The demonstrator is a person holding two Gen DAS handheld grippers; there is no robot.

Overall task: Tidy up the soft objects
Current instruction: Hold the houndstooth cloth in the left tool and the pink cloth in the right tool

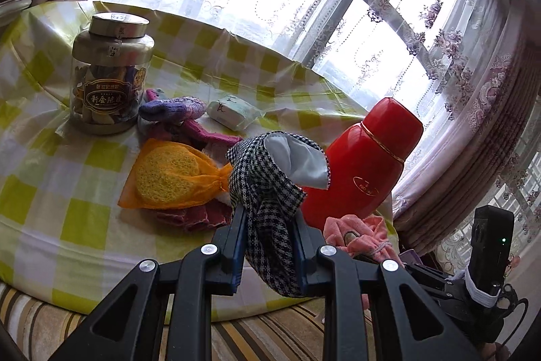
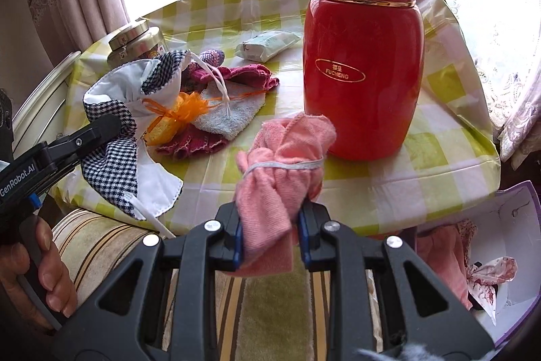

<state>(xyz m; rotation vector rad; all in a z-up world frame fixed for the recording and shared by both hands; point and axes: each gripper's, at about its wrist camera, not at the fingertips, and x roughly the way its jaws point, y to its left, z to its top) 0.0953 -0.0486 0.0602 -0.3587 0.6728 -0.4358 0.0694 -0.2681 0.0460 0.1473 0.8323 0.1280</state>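
Black-and-white checked cloth (image 1: 270,208) with a white lining is clamped between the fingers of the left gripper (image 1: 268,225), lifted above the near edge of the table (image 1: 50,192). The right gripper (image 2: 268,222) is closed on a pink cloth (image 2: 280,158) bundled with a white elastic band, held just in front of the red flask (image 2: 361,56). On the yellow-checked tablecloth lie an orange mesh bag (image 1: 175,175) holding a yellow sponge, a dark red cloth (image 1: 199,215) under it, a purple knitted sock (image 1: 172,109), a small wrapped packet (image 1: 233,110) and a glass jar (image 1: 108,73). At the right, below the table edge, an open box (image 2: 507,225) holds pink and patterned fabric.
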